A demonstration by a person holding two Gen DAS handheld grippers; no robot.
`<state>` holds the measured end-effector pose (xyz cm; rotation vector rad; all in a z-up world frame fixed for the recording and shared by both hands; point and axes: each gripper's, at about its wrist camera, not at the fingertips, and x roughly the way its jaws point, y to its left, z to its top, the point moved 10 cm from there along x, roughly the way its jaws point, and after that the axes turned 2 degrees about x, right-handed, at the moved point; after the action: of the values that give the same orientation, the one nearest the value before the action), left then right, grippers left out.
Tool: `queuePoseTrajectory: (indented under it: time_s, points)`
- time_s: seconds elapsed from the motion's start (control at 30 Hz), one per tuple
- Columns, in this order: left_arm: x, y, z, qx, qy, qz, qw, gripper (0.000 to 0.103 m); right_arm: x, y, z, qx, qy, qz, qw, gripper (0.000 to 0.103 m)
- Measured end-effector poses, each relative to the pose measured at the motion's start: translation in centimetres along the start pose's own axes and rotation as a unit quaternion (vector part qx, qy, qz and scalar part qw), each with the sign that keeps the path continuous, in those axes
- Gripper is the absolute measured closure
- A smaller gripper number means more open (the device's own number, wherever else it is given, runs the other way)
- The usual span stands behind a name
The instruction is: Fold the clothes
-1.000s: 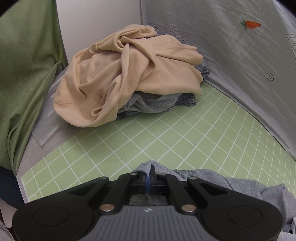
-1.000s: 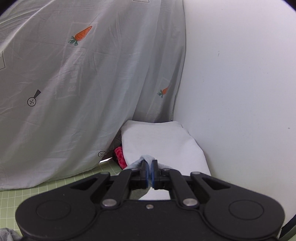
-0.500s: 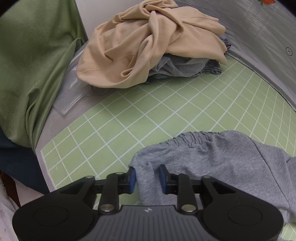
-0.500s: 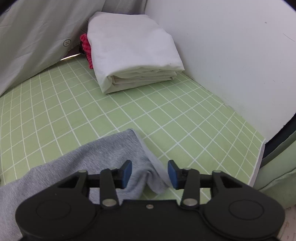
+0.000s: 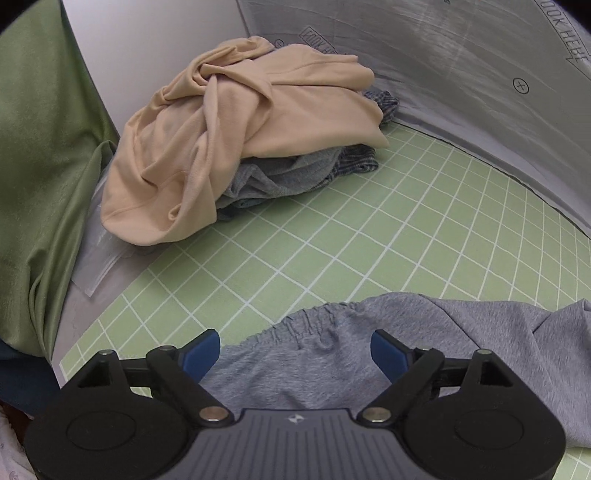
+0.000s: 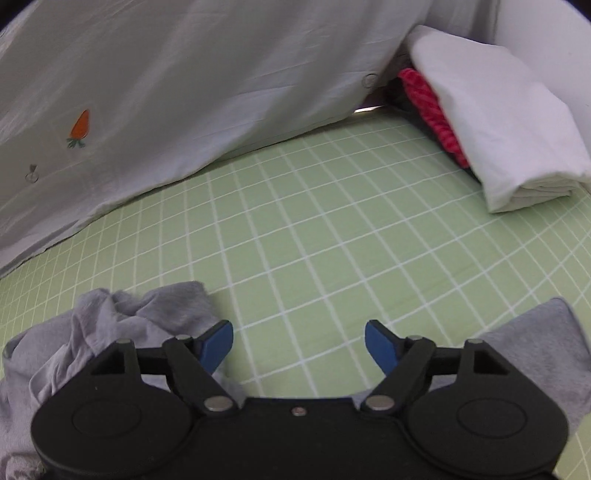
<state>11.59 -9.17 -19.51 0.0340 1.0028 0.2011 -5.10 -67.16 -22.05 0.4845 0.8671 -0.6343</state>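
A pair of grey sweatpants [image 5: 388,354] lies on the green gridded cutting mat [image 5: 369,240] that covers the desk, near its front edge. In the left wrist view the left gripper [image 5: 295,350] hangs over the gathered elastic waistband, its blue fingers [image 5: 201,350] spreading wider apart; the waistband lies between and below them, with neither pad pressing on it. In the right wrist view the right gripper [image 6: 299,341] is also opening, its fingers [image 6: 218,341] wide, with only bare mat between them. A crumpled part of the sweatpants [image 6: 110,325] lies just left of it and a flat leg end [image 6: 535,354] just right.

The middle of the mat is open. Its left edge gives way to a strip of bare grey desk [image 5: 74,314], where a clear plastic bag [image 5: 98,266] lies beside a green curtain [image 5: 40,166]. At the far left corner sits a heap topped by a beige sweatshirt [image 5: 229,136] over grey and blue-checked clothes [image 5: 295,170]. At the far right corner a folded white garment [image 6: 498,122] rests on something red knitted [image 6: 432,110], close to the white wall.

Along the back edge a pale grey sheet [image 6: 184,92] drapes onto the mat. It is printed with an orange carrot [image 6: 80,125], small circled crosses [image 5: 521,85] and outlined capitals that appear to read "LOOK HERE" [image 5: 565,33].
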Motion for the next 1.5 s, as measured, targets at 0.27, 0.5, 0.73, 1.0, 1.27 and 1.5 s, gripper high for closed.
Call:
queuePoseTrajectory:
  time_s: [0.27,0.5,0.73,1.0,1.27,1.5]
  points:
    - [3.4,-4.7,-3.0,0.033,0.058,-0.034,0.9972,0.014,2.5,8.4,-2.3,-0.084,0.037,0.067,0.994,0.022]
    - [4.9,-5.4,-4.1,0.034,0.084,-0.028,0.9955,0.012,2.7,9.6,-2.7,-0.131,0.051,0.075,0.987,0.092]
    - [5.4,-4.9,-4.3,0.011,0.090,-0.036,0.9952,0.006,-2.4,5.6,1.8,-0.112,-0.043,0.051,0.991,0.099]
    - [5.6,-4.8,-4.4,0.004,0.091,-0.038,0.9951,0.004,-7.7,-9.8,9.8,-0.036,-0.171,-0.171,0.970,0.099]
    - [4.0,-5.4,-3.1,0.011,0.078,-0.047,0.9958,0.005,-5.3,-11.6,7.5,0.052,-0.113,-0.132,0.983,0.045]
    - [3.0,-9.0,0.9,0.062,0.031,-0.090,0.9935,0.005,0.7,-4.2,4.6,0.064,-0.036,-0.039,0.996,0.028]
